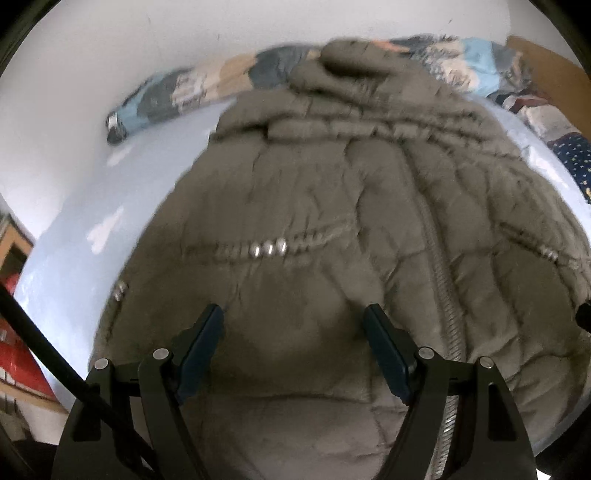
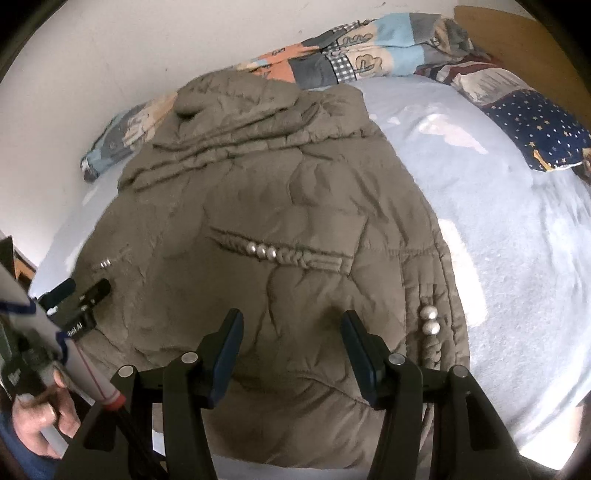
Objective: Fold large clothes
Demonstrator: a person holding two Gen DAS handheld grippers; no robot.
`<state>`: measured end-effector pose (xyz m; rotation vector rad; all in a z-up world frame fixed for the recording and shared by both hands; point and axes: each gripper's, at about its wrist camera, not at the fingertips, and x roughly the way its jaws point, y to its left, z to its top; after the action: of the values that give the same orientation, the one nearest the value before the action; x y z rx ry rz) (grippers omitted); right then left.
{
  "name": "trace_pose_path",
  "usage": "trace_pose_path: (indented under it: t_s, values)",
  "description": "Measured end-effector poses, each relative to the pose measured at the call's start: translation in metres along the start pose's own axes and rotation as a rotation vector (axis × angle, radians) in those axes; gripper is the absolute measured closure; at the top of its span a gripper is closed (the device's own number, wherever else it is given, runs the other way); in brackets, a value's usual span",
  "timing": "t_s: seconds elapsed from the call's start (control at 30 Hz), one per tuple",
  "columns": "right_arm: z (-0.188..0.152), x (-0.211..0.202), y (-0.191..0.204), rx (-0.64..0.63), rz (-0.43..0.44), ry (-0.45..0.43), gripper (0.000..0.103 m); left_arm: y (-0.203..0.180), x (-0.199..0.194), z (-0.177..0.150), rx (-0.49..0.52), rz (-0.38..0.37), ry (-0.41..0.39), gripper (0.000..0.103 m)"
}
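An olive quilted puffer jacket (image 1: 332,206) lies spread flat on a pale blue bed sheet (image 1: 81,206), hood toward the wall and zipper running down its front. Silver snaps mark its pockets. My left gripper (image 1: 293,314) hovers open over the jacket's lower left panel with only fabric below it. In the right wrist view the jacket (image 2: 266,192) fills the middle, and my right gripper (image 2: 291,318) stands open above its lower hem area near two silver snaps (image 2: 428,320). The left gripper (image 2: 83,291) shows at the jacket's left edge, carried by a hand (image 2: 40,413).
A rolled patchwork quilt (image 2: 354,48) lies along the white wall behind the hood. A navy star-print pillow (image 2: 539,125) and a wooden headboard (image 2: 517,33) are at the far right. The blue sheet (image 2: 509,240) stretches right of the jacket. A red box (image 1: 22,365) sits beside the bed.
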<state>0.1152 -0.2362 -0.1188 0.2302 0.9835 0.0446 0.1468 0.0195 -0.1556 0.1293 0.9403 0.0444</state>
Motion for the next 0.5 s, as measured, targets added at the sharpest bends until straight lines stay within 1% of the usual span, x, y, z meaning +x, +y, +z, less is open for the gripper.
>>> trace_pose_path:
  t_s: [0.07,0.17,0.3,0.37,0.43,0.5]
  values:
    - [-0.002,0.005,-0.003,0.005,0.001,0.018,0.044,0.004,-0.001,-0.002,-0.009,-0.016,0.004,0.026]
    - [-0.002,0.003,-0.002,-0.001,0.0,0.015,0.043,0.012,-0.01,-0.004,-0.012,-0.02,-0.021,0.026]
    - [-0.001,-0.008,-0.005,0.024,0.008,-0.034,0.043,0.026,-0.019,-0.009,-0.033,-0.013,-0.042,0.026]
    - [-0.001,-0.01,-0.004,0.021,0.002,-0.045,0.043,0.031,-0.018,-0.013,-0.04,-0.016,-0.026,0.026]
    - [-0.004,-0.004,0.0,0.003,-0.002,-0.014,0.042,0.033,-0.012,-0.016,-0.036,-0.025,0.003,0.026]
    - [-0.008,0.002,0.006,-0.034,-0.02,0.012,0.042,0.033,-0.011,-0.018,-0.028,-0.024,0.011,0.026]
